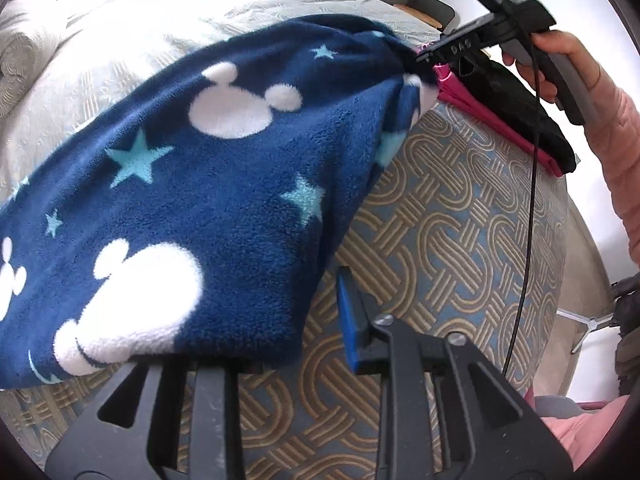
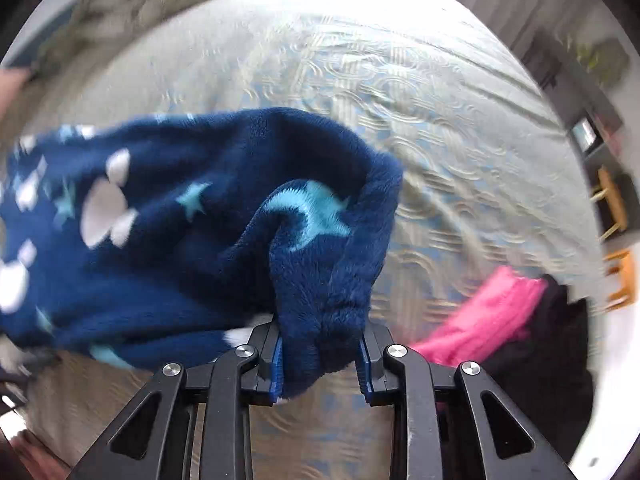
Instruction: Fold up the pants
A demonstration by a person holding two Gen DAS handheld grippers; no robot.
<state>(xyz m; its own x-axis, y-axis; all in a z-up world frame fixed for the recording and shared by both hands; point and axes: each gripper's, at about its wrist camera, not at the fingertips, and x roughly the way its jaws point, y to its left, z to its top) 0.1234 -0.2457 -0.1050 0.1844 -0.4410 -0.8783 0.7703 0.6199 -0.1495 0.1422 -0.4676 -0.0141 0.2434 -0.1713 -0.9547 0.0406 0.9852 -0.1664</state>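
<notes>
With both tools clamped on the blue fleece pants [image 1: 224, 184], the left tool [image 1: 280, 354] low in frame and the right tool [image 2: 320, 364] pinching a bunched end, they hang stretched above the bed [image 1: 440, 208], folding apparently barely begun.

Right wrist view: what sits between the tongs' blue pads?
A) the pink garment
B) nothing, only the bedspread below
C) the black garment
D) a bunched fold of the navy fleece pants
D: the right tongs have a thick bunch of the navy fleece pants squeezed between their blue pads, while the pink garment and black garment lie apart on the bedspread.
</notes>
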